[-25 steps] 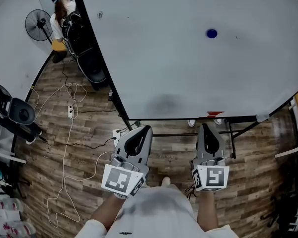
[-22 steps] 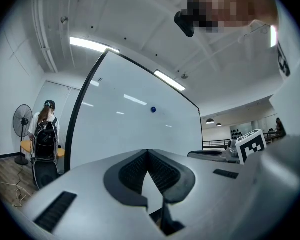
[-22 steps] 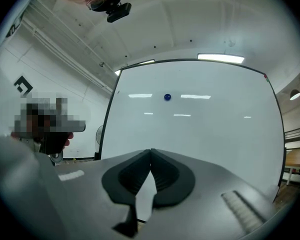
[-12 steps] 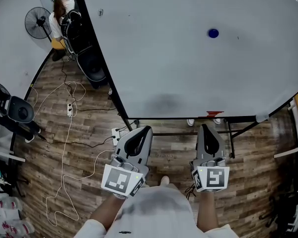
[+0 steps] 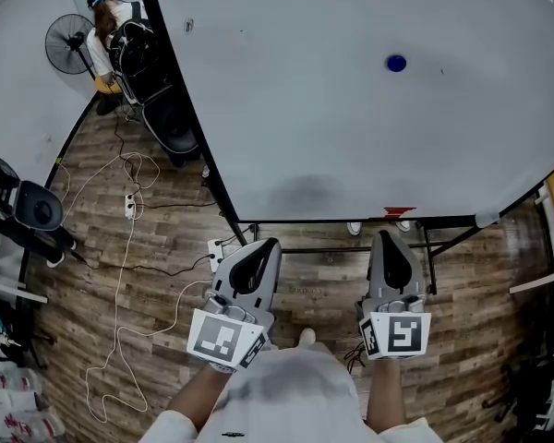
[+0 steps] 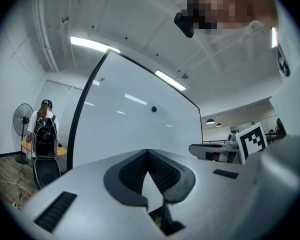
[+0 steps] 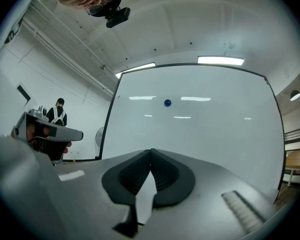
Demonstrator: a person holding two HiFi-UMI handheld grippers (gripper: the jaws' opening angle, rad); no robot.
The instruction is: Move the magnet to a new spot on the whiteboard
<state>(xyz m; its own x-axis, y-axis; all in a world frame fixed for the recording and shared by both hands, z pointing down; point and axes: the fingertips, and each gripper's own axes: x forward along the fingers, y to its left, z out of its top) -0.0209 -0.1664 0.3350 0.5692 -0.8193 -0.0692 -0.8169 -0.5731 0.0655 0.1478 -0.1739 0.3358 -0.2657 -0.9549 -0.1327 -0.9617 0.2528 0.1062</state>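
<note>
Head view: grey left gripper [image 5: 269,242] and right gripper [image 5: 389,234] level, side by side, jaws closed on nothing, probably poised for a reach. Small round blue magnet [image 5: 395,63] on large white whiteboard [image 5: 332,127], well ahead of and above right gripper, untouched.

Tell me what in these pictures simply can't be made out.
- Magnet: only a small blue dot in every view; its shape and any print are too small to tell.
- Whiteboard: the head view's top edge cuts it off.
- Person by the fan: head view, tiny, partly behind dark objects; what they are doing is unclear.
- Small mark on the Whiteboard: too small to identify.
</note>
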